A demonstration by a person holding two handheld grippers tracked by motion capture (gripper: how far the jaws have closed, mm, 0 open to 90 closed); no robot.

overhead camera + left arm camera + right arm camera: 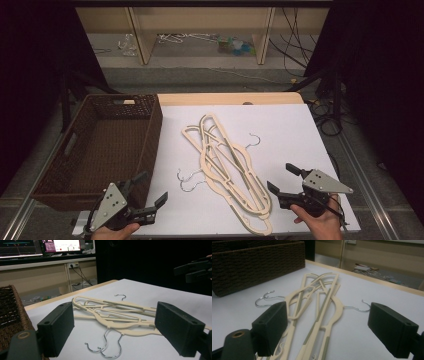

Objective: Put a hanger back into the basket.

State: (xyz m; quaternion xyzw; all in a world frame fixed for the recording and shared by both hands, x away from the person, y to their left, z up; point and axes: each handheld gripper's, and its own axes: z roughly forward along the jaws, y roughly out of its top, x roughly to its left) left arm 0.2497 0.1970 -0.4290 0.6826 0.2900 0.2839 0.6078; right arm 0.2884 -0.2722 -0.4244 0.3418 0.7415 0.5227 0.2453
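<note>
While both pairs of jaws gape empty, hangers (227, 167) between, untouched.

Black grippers (151, 192), blocky black jaws, grey triangular screwed plates (326, 182)

Wooden shelving (200, 30) behind table; monitors (40, 246) lit.

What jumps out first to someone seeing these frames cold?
The tangled pile of cream hangers with metal hooks, lying mid-table on the white surface, draws the eye first. Next comes the dark wicker basket at the table's left edge. The left gripper and right gripper flank the pile near the front edge, jaws open and holding nothing.
</note>
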